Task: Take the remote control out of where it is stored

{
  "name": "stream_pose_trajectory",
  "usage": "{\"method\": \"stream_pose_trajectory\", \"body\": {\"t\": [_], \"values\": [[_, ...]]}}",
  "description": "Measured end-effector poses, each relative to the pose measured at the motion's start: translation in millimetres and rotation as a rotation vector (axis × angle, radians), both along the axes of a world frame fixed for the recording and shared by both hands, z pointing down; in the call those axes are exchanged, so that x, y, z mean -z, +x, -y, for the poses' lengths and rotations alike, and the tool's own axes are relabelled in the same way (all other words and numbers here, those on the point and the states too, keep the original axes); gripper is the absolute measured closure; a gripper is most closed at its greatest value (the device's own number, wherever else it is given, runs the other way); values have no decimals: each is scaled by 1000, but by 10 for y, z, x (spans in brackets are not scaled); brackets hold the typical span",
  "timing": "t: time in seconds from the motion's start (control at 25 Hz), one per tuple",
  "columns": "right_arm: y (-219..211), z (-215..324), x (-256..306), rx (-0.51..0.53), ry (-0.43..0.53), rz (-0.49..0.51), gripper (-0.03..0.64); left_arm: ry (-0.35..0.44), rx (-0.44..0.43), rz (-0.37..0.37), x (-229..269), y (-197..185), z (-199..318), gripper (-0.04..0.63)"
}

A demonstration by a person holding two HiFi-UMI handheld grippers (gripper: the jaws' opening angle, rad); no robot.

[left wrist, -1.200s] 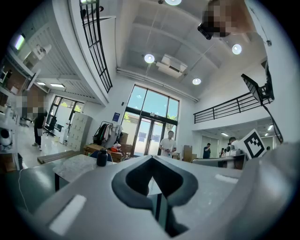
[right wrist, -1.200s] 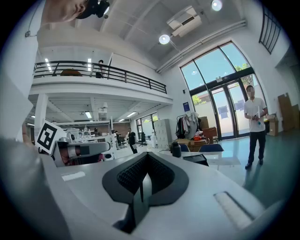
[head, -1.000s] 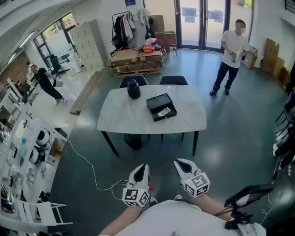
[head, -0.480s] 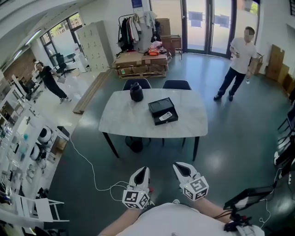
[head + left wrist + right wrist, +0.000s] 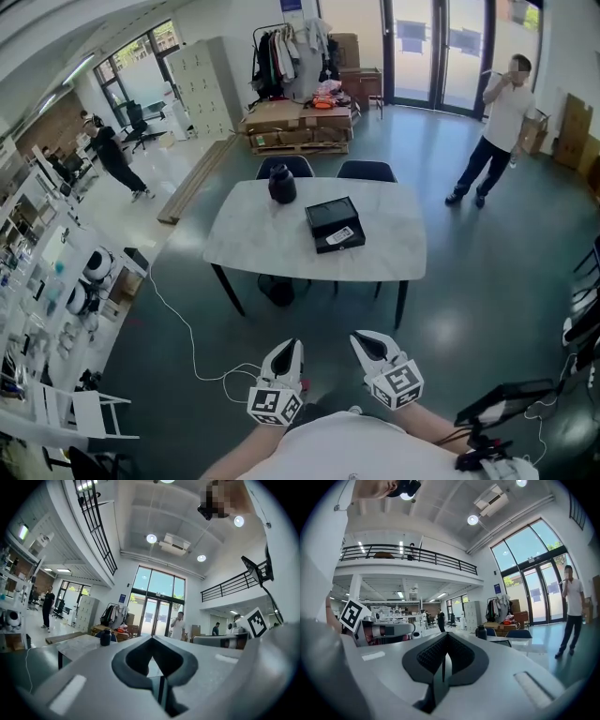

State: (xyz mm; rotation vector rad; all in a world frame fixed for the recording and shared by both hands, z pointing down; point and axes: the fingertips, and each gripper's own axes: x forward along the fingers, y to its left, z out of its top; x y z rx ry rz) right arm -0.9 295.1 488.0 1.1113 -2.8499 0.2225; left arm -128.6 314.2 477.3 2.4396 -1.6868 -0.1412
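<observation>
A low black box [image 5: 335, 224] lies open on the white table [image 5: 253, 246], and a small pale object that may be the remote control [image 5: 339, 234] rests in its near part. Both grippers hang close to my body, well short of the table. My left gripper [image 5: 289, 349] is shut with nothing in it, its jaws meeting at the tips [image 5: 152, 638]. My right gripper [image 5: 366, 342] is shut and empty too [image 5: 446, 636]. The right gripper view shows the box's edge [image 5: 502, 642] far off.
A black jug [image 5: 282, 183] stands on the table's far side, with two dark chairs [image 5: 365, 171] behind it. A white cable [image 5: 178, 328] trails over the floor at the left. A person [image 5: 495, 136] stands at the back right. Shelving [image 5: 42, 291] lines the left.
The table sits slightly lower and nearer in the head view. The person at the back right has raised a hand to the head. Both grippers remain shut.
</observation>
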Motion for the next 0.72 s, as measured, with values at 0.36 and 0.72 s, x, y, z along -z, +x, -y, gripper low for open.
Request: {"method": "stream_pose_trajectory", "body": {"t": [0.36, 0.72], "values": [[160, 362, -115, 61, 9, 1, 595, 7, 70, 15, -50, 87, 282, 595], [163, 931, -208, 35, 11, -15, 595, 8, 68, 29, -128, 2, 870, 595]]}}
